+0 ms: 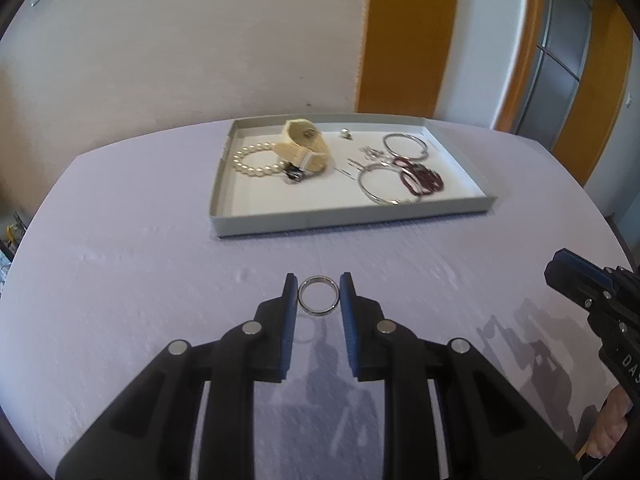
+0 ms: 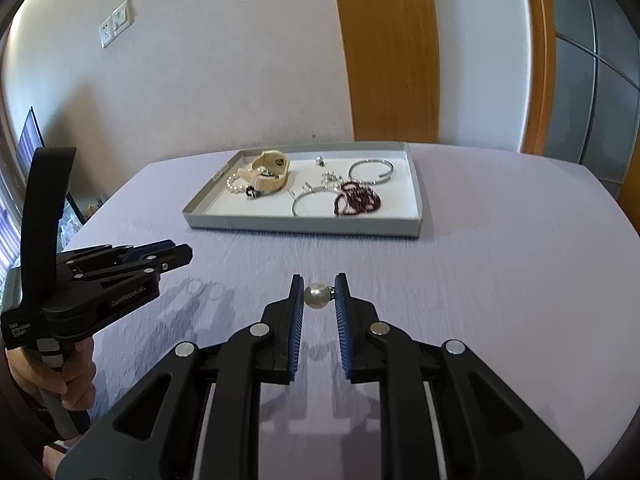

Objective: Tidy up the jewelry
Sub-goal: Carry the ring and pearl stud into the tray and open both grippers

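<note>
My left gripper (image 1: 319, 294) is shut on a silver ring (image 1: 318, 295) and holds it above the lilac tablecloth. My right gripper (image 2: 318, 295) is shut on a pearl earring (image 2: 317, 295), also above the cloth. A grey tray (image 1: 352, 216) stands ahead at the back of the table. In it lie a pearl bracelet (image 1: 256, 162), a cream watch (image 1: 304, 144), two silver bangles (image 1: 378, 184), a dark red bead string (image 1: 424, 178) and small silver pieces (image 1: 370, 154). The tray (image 2: 304, 228) also shows in the right wrist view.
The right gripper (image 1: 592, 300) shows at the right edge of the left wrist view. The left gripper (image 2: 120, 272) shows at the left of the right wrist view. A white wall and an orange door frame (image 2: 384, 52) stand behind the table (image 2: 500, 260).
</note>
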